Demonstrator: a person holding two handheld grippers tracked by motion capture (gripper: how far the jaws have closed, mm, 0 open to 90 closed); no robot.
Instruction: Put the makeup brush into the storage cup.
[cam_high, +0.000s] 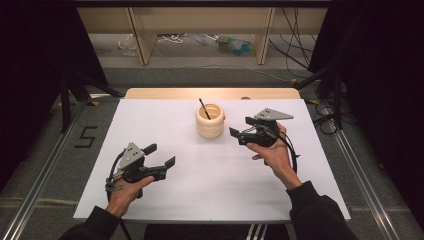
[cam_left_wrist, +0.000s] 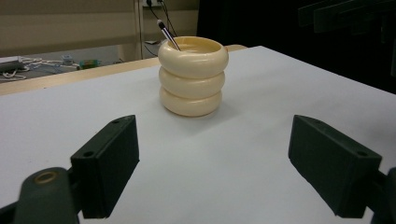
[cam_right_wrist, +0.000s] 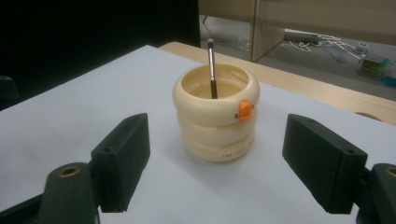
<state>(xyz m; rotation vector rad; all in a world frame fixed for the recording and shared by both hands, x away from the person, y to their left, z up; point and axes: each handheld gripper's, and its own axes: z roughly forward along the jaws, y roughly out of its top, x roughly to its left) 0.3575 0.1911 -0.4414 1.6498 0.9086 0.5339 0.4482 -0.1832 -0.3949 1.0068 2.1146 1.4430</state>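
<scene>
The right claw (cam_high: 239, 128) is standing spread and empty just beside the cream holder (cam_high: 210, 121), which is sitting near the table's (cam_high: 150, 200) far edge with a brush (cam_high: 204, 108) upright inside. The left claw (cam_high: 161, 155), also spread, is resting toward the near-left corner. Judged step: withdrawing. Keep the jaws wide and back away level, avoiding the holder's wall. The brush's lower end is hidden inside the holder; small lettering on the bottom ring is unreadable.

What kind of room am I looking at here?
Probably a lab or recording workshop, not a home. A white-topped table stands between black curtains, loose cables lie on the grey floor, and a cream ringed holder stands as the test piece.
</scene>
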